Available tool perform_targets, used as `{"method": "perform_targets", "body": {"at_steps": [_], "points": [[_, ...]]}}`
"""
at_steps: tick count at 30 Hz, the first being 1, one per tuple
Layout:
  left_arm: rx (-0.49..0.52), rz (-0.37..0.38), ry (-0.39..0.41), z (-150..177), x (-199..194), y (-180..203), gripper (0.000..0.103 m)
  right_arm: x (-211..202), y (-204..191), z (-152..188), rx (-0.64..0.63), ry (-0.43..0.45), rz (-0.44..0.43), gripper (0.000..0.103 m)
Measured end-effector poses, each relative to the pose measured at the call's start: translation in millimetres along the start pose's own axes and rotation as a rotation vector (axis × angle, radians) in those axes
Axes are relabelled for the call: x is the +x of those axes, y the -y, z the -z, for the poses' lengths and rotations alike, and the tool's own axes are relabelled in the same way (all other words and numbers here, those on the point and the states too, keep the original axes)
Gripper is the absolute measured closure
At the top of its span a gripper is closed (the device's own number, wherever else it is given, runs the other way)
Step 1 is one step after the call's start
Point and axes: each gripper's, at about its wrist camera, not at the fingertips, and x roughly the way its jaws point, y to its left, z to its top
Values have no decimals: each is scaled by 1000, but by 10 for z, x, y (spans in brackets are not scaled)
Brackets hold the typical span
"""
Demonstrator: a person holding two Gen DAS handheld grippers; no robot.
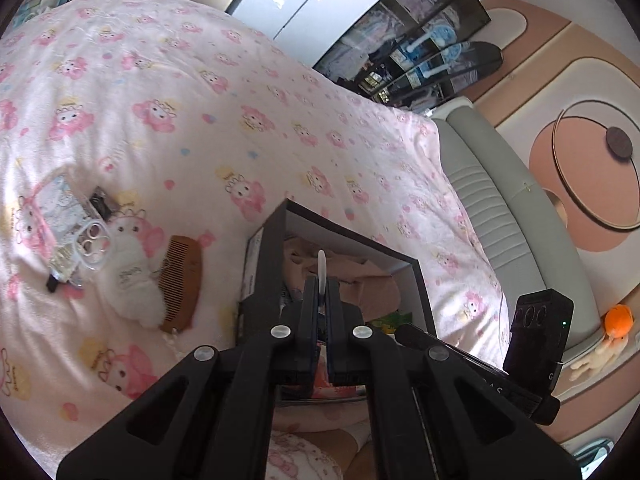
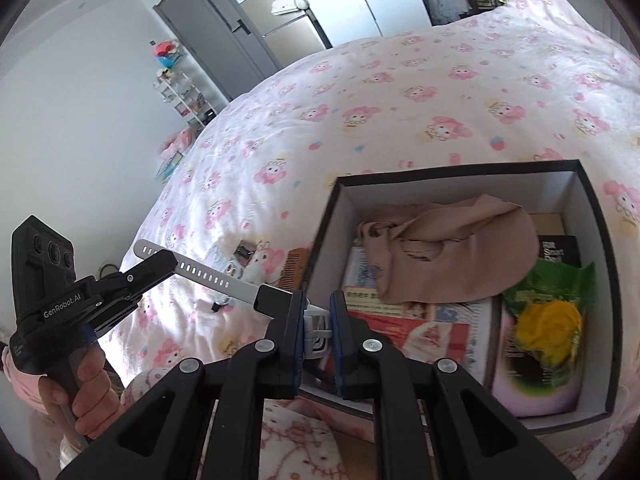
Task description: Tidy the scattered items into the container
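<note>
The right gripper (image 2: 318, 326) is clamped on the buckle end of a grey watch strap (image 2: 218, 278), the small frame of the buckle pinched between its blue-edged pads. The left gripper (image 1: 321, 292) is closed tight on the strap's other, tapered end, whose white tip sticks up between its fingers. In the right wrist view the strap runs straight and taut from one gripper to the other, its row of holes showing. Holding both ends likely keeps the limp band from flopping or snagging on the way to the box (image 2: 600, 216).

A hand (image 2: 82, 392) wraps the left gripper's handle at the lower left of that view.

The strap hangs above the bedspread (image 1: 200, 120), at the near left corner of the box and not yet inside. The box is black outside and white inside, open-topped, and already part full: a beige cloth (image 2: 448, 248), printed booklets (image 2: 412, 320), a green packet with a yellow shape (image 2: 548, 324) and a dark booklet (image 2: 558, 252).

Still loose on the bedspread to the left of the box lie a wooden comb (image 1: 182, 280), a white fluffy thing (image 1: 132, 280) touching it, a clear phone case (image 1: 64, 216) and some small dark bits, too small to name. So the tidying looks roughly half done.
</note>
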Motion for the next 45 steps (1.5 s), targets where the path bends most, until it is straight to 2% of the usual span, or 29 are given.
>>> {"method": "perform_targets", "body": {"at_steps": [5, 11, 15, 17, 19, 21, 24, 27, 29, 31, 36, 39, 43, 45], "points": [[48, 4, -72, 28, 430, 294, 102, -61, 342, 5, 46, 8, 53, 93], [97, 4, -154, 25, 935, 470, 102, 9, 514, -155, 28, 32, 156, 93], [110, -40, -206, 60, 1231, 470, 102, 85, 591, -252, -16, 33, 238, 93], [108, -61, -216, 81, 1306, 430, 102, 151, 673, -261, 4, 12, 235, 93], [105, -63, -233, 113, 1350, 366, 102, 293, 766, -260, 17, -46, 217, 93], [93, -51, -277, 162, 1416, 286, 101, 399, 864, -248, 49, -80, 198, 93], [80, -96, -298, 236, 1449, 185, 99, 431, 912, -221, 60, -78, 220, 93], [84, -107, -288, 239, 1401, 194, 95, 371, 945, -246, 84, -52, 245, 93], [89, -124, -257, 227, 1333, 208, 88, 309, 958, -285, 93, -45, 283, 93], [94, -163, -203, 208, 1235, 209, 76, 208, 948, -295, 78, -20, 324, 93], [91, -155, -96, 190, 1004, 212, 76, -51, 946, -279, 86, 61, 357, 93], [121, -149, -74, 184, 981, 259, 78, -130, 922, -231, 95, 96, 352, 93], [177, -138, -86, 238, 1072, 391, 78, 54, 806, -180, 50, 30, 266, 93], [214, -128, -97, 272, 1109, 468, 78, 157, 751, -145, 36, 7, 260, 93]]}}
